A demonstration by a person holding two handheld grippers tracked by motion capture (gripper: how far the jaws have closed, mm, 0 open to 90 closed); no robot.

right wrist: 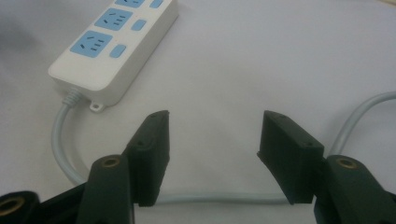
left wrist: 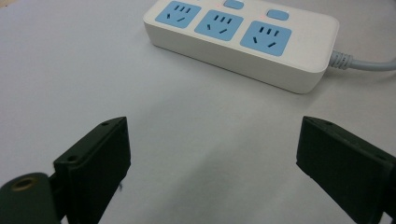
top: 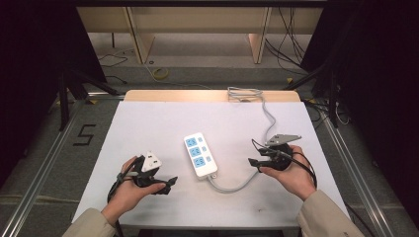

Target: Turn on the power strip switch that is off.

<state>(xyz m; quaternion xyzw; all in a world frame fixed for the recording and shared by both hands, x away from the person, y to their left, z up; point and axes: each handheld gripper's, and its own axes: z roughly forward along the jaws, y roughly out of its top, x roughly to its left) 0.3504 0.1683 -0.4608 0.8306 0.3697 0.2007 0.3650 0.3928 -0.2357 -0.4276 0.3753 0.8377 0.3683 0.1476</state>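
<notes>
Hovering left gripper (top: 165,183), jaws wide and empty, sits near the power strip (top: 200,155) mid-table. Right gripper (top: 254,162) is released too, straddling the strip's grey cable (right wrist: 60,140) without pinching it. Judging approach stage; next needs closing in on the strip.

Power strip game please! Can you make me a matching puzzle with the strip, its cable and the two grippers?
Things:
1. power strip
2. grey cable
3. left gripper
4. right gripper

Descriptions:
A. open, at the table's left side
B. white with blue sockets, mid-table
C. open, at the table's right side
D. curves out from the strip's near end

Pairs: 1-B, 2-D, 3-A, 4-C
</notes>
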